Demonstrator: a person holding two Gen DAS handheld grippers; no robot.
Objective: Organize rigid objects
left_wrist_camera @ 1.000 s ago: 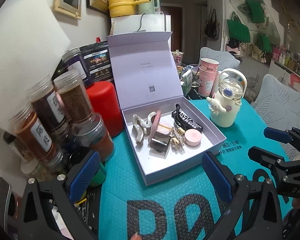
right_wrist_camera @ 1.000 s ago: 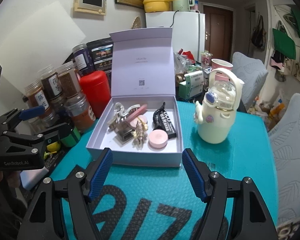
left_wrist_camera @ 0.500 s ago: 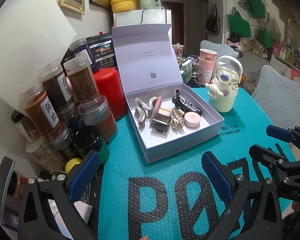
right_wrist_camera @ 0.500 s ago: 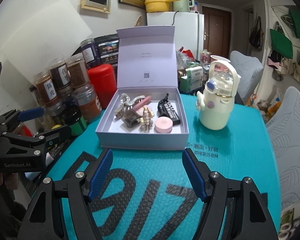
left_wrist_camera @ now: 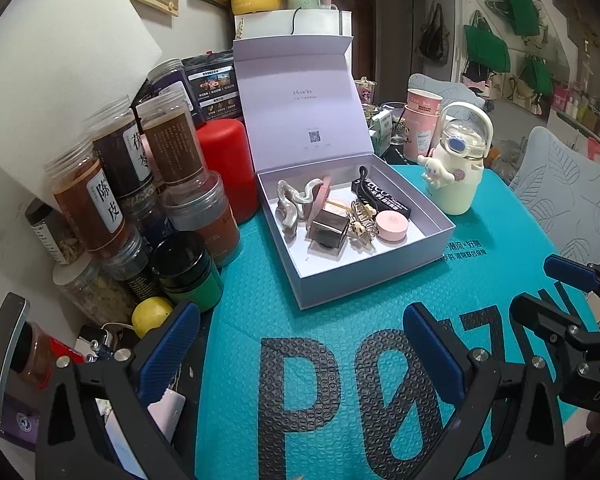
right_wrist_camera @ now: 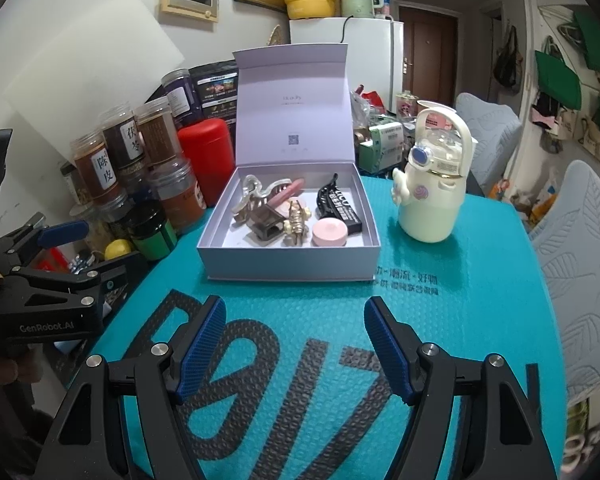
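An open lilac box [left_wrist_camera: 364, 284] [right_wrist_camera: 292, 264] stands on a teal bubble mailer [right_wrist_camera: 440, 320] with its lid upright. Inside lie a pearly claw clip [left_wrist_camera: 292, 204], a brown square clip [right_wrist_camera: 266, 222], a gold clip [right_wrist_camera: 296, 220], a black clip [right_wrist_camera: 336, 204] and a round pink compact [left_wrist_camera: 392, 226] [right_wrist_camera: 330, 232]. My left gripper [left_wrist_camera: 300, 324] [right_wrist_camera: 88, 248] hovers open and empty over the mailer, short of the box's front left corner. My right gripper [right_wrist_camera: 296, 316] [left_wrist_camera: 552, 290] is open and empty too, in front of the box.
Several spice jars [left_wrist_camera: 112, 184], a red canister [left_wrist_camera: 226, 164], a dark green-labelled jar [left_wrist_camera: 188, 268] and a lemon [left_wrist_camera: 152, 316] crowd the left of the box. A cream cartoon water bottle [right_wrist_camera: 432, 192] stands to its right. Grey chairs [right_wrist_camera: 580, 248] line the table's right side.
Both grippers have drawn back from the box, which now looks smaller and farther off, with more of the mailer's black lettering in view. Jaws are unchanged.
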